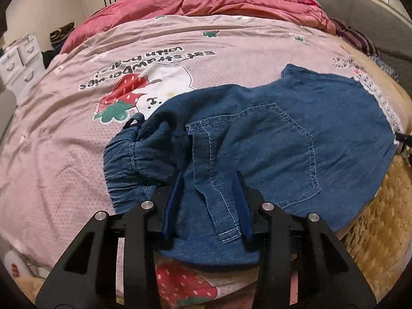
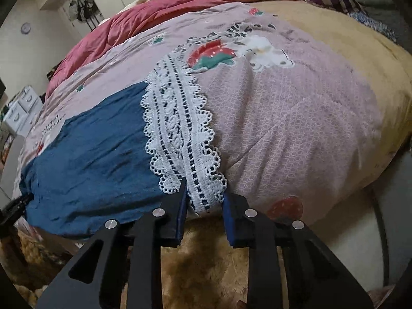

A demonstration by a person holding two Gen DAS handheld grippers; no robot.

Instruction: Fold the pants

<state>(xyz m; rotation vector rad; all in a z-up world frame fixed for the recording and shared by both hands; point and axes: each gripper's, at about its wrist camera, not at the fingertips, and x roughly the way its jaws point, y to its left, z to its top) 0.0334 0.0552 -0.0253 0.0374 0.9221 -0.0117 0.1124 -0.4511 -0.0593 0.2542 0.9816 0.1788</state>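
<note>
Blue denim pants (image 1: 270,128) lie spread on the bed, back pocket up, with the elastic waistband (image 1: 123,164) bunched at the left. My left gripper (image 1: 208,173) is over the near edge of the waist. Its blue pads (image 1: 175,200) stand apart on either side of a stitched denim strip, and the cloth between them is flat. In the right wrist view the pant leg (image 2: 90,154) ends in a white lace hem (image 2: 177,118). My right gripper (image 2: 204,188) is shut on the near end of that lace, which is gathered between its pads.
A pink strawberry-print sheet (image 1: 64,154) covers the bed, with a red quilt (image 1: 206,0) heaped at the far side and a tan blanket (image 2: 347,41) to the right. White drawers (image 1: 20,61) stand at the left. A shaggy tan rug (image 2: 206,270) lies below the bed edge.
</note>
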